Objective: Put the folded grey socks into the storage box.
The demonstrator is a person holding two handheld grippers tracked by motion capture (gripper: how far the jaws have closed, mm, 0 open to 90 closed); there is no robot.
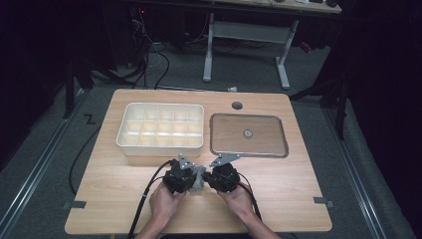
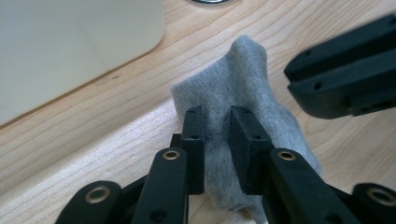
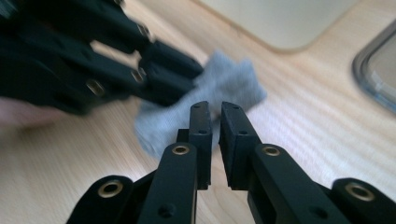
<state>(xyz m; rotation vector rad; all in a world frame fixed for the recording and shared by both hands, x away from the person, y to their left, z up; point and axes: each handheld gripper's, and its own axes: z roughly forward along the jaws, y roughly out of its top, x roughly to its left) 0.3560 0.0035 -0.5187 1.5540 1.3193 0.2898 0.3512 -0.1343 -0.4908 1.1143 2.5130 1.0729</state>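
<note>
A small grey cloth [image 1: 198,180] lies crumpled on the wooden table [image 1: 298,199] near its front edge, between the two hand-held grippers. In the left gripper view the left gripper [image 2: 218,111] is shut on a fold of the cloth [image 2: 243,79], which fills the space between its pads. The right gripper [image 2: 345,79] hovers just beyond it. In the right gripper view the right gripper [image 3: 215,106] shows a narrow bare gap between its jaws, so it is slightly open. Its tips stand at the near edge of the cloth [image 3: 229,79], facing the left gripper [image 3: 187,77].
A white compartment box [image 1: 160,147] stands just behind the grippers at left. A metal-rimmed tray [image 1: 249,152] lies at right with a small round object [image 1: 247,133] in it. A cable hole [image 1: 237,105] sits near the table's far edge.
</note>
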